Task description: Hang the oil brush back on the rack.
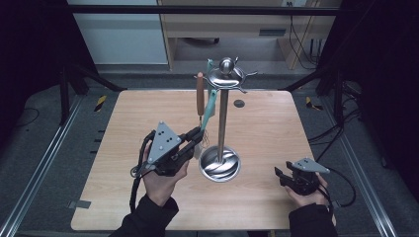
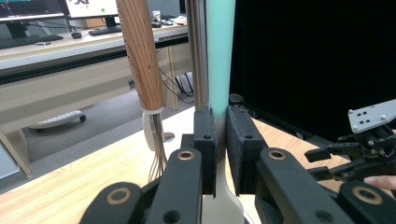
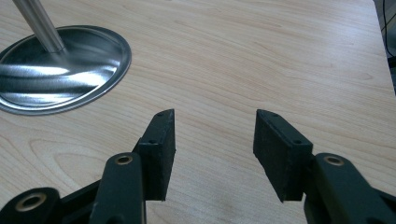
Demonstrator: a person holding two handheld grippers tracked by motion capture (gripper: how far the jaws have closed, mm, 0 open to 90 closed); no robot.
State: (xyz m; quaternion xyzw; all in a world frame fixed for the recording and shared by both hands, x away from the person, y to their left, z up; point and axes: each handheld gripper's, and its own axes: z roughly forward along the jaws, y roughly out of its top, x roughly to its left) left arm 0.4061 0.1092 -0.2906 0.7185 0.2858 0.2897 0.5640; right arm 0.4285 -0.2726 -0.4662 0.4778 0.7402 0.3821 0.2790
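Left gripper (image 1: 196,136): jaws nearly closed on the lower end of the teal utensil (image 1: 209,106), pinching it just left of the rack (image 1: 222,118) pole. In the left gripper view the pale blade end of the utensil (image 2: 219,70) sits between the pads, touching both. The utensil hangs from a top hook of the rack, beside the wooden whisk (image 1: 200,96), which hangs further left of the pole.

Right gripper (image 1: 286,175): jaws spread, holding nothing, resting low on the table (image 1: 123,163) well right of the rack base.

Step judged in hand: taking the utensil off its hook. The next move calls for a lift to clear the hook without knocking the whisk or tipping the rack.

Surface: pale wood-grain table. Beyond the rack: grey floor, desks, dark curtains.
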